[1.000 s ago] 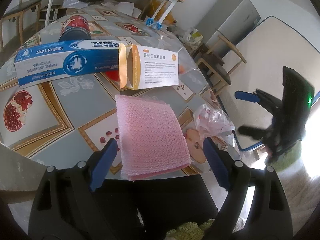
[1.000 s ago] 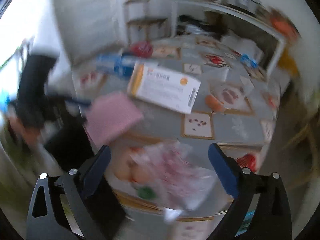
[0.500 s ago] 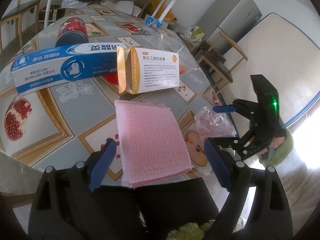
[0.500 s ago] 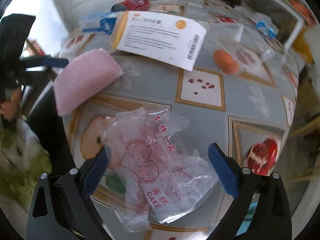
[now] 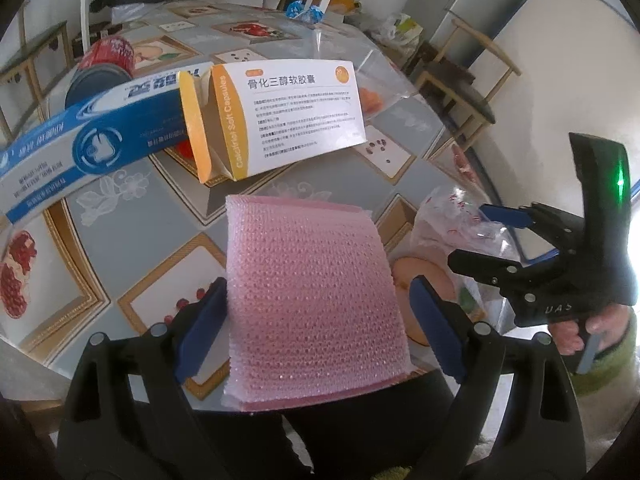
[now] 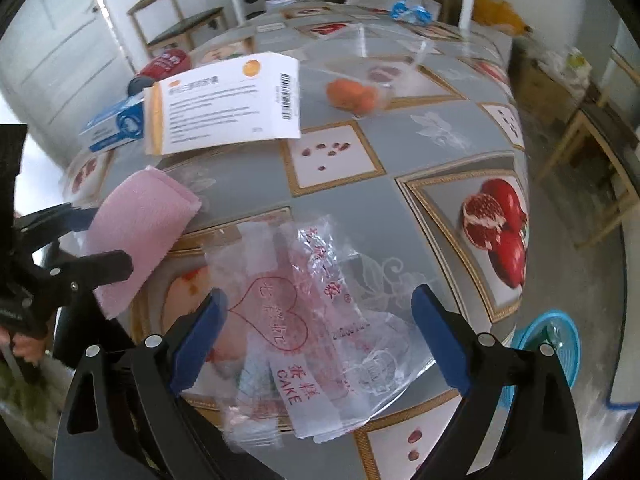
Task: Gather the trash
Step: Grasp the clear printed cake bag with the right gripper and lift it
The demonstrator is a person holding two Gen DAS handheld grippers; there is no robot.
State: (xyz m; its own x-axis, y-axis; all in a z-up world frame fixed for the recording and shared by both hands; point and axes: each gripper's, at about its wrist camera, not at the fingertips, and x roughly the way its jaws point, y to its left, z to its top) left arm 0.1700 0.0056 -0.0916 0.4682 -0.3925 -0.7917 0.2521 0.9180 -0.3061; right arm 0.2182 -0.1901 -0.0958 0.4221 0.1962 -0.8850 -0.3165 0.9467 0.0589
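Note:
A pink bubble-wrap pad (image 5: 312,300) lies at the table's near edge, between the open jaws of my left gripper (image 5: 316,332); it also shows in the right wrist view (image 6: 136,232). A clear plastic cake wrapper (image 6: 304,320) lies between the open jaws of my right gripper (image 6: 320,340); it also shows in the left wrist view (image 5: 460,236). The right gripper (image 5: 496,236) shows there, over the wrapper. An orange-and-white capsule box (image 5: 280,116), a blue toothpaste box (image 5: 88,148) and a red can (image 5: 104,64) lie further back.
The round table (image 6: 440,140) has a patterned fruit cloth. A clear bag with an orange item (image 6: 352,94) lies mid-table, a blue wrapper (image 6: 408,10) at the far edge. A blue basket (image 6: 552,344) stands on the floor to the right. Chairs surround the table.
The right gripper has swung in from the side and come down over the cake wrapper. The left gripper has edged forward around the pink pad.

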